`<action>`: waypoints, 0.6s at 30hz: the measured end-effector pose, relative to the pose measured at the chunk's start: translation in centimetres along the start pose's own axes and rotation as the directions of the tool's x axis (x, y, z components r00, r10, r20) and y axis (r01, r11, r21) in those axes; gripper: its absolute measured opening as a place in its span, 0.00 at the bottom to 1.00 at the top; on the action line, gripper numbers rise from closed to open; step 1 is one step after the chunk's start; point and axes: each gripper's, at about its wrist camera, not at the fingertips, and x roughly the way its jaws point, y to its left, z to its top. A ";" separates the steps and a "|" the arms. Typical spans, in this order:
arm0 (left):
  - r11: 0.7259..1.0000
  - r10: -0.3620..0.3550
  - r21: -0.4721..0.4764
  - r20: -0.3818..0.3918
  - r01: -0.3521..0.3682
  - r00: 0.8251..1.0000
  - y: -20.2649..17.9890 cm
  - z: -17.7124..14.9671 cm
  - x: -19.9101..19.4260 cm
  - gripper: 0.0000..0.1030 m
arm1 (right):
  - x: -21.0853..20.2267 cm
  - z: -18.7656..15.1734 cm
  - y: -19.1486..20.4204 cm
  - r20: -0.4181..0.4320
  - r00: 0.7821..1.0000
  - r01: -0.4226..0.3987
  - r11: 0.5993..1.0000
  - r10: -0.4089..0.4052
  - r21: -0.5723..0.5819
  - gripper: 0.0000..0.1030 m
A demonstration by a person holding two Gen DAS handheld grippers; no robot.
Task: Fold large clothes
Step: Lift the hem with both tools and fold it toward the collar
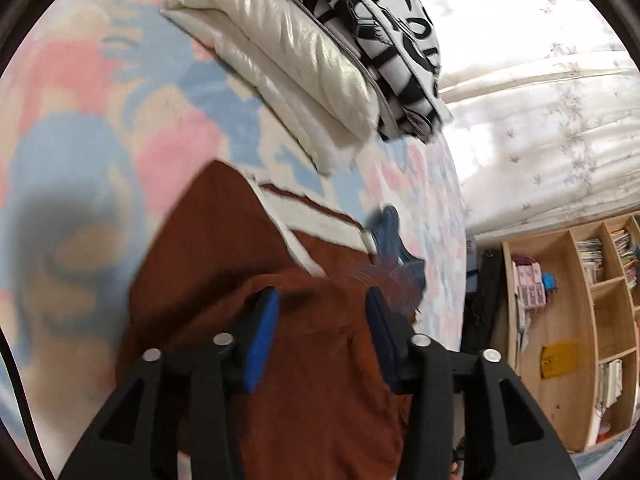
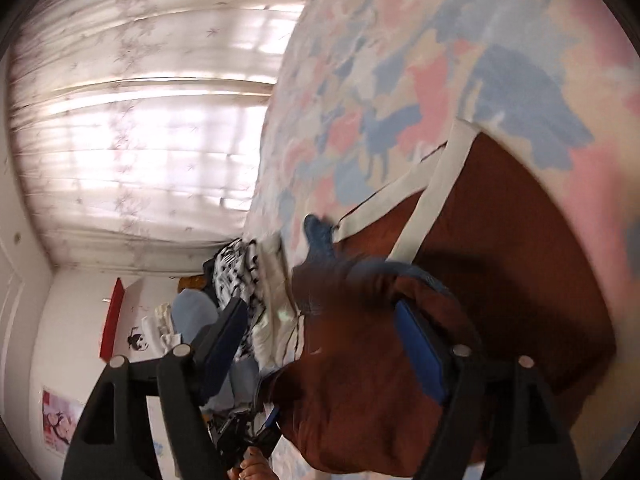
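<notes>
A large rust-brown garment point(image 1: 224, 248) with cream stripes and a blue patch point(image 1: 390, 228) lies on a bed with a pastel pink, blue and cream cover point(image 1: 80, 128). My left gripper point(image 1: 320, 312) is open just above the brown cloth, which fills the gap between its blue pads point(image 1: 260, 340). In the right wrist view the same garment point(image 2: 500, 240) shows with its cream bands point(image 2: 436, 188). My right gripper point(image 2: 320, 320) is open, with bunched brown cloth between its pads point(image 2: 420, 344); I cannot tell if they touch it. The other gripper point(image 2: 244, 436) shows below.
A white pillow point(image 1: 288, 60) and a black-and-white patterned one point(image 1: 384, 28) lie at the head of the bed. A sheer curtain point(image 1: 540, 100) covers the window. A wooden bookshelf point(image 1: 576, 320) stands beside the bed. A red panel point(image 2: 112, 316) leans on the white wall.
</notes>
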 end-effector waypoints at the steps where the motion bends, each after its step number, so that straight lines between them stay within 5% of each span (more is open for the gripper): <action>1: 0.999 0.027 0.025 -0.002 -0.027 1.000 -0.1 0.4 0.5 0.45 | 0.1 0.2 0.0 0.006 1.000 0.021 0.999 -0.021 -0.024 0.74; 4: 0.981 0.089 0.173 -0.015 -0.085 0.996 -1.0 0.8 1.7 0.47 | 0.7 0.8 0.4 0.014 0.992 0.128 0.981 -0.128 -0.144 0.74; 9: 0.882 0.230 0.427 -0.018 -0.200 0.973 -3.0 1.0 4.1 0.47 | 2.7 1.8 0.3 0.009 0.929 0.346 0.860 -0.370 -0.375 0.74; 15: 0.757 0.333 0.600 -0.013 -0.259 0.943 -4.9 1.3 7.1 0.50 | 5.2 1.1 0.7 -0.076 0.919 0.297 0.808 -0.386 -0.509 0.74; 18: 0.688 0.363 0.670 0.016 -0.279 0.932 -5.9 0.7 8.2 0.57 | 7.0 0.0 1.7 -0.082 0.906 0.288 0.749 -0.414 -0.597 0.74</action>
